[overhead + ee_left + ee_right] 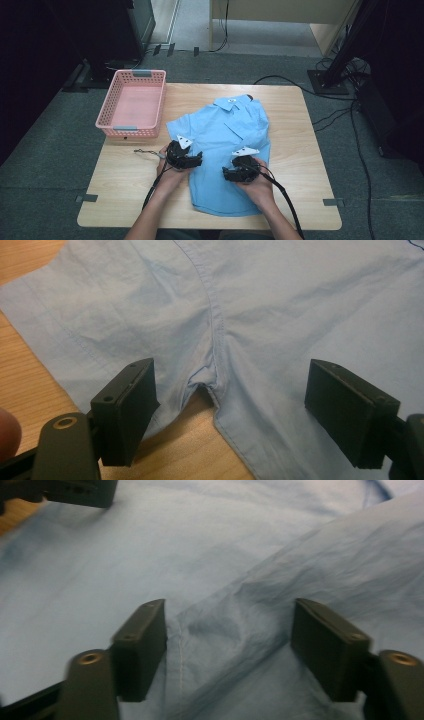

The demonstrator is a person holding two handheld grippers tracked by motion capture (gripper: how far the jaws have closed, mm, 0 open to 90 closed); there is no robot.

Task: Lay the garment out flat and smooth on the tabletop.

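The blue shirt [227,150] lies flat mid-table, right of the pink basket [132,102]. The step looks like gripping for a fold: the left gripper [227,405] hangs spread over the armpit seam, the right gripper [227,645] spread over a blurred, possibly folded-in sleeve. Both must next pinch cloth; bare table [300,125] flanks both sides.

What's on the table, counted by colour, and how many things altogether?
Blue: 1, the short-sleeved shirt
Pink: 1, the plastic basket
Black: 2, the left gripper and the right gripper, both open over the shirt
Total: 4
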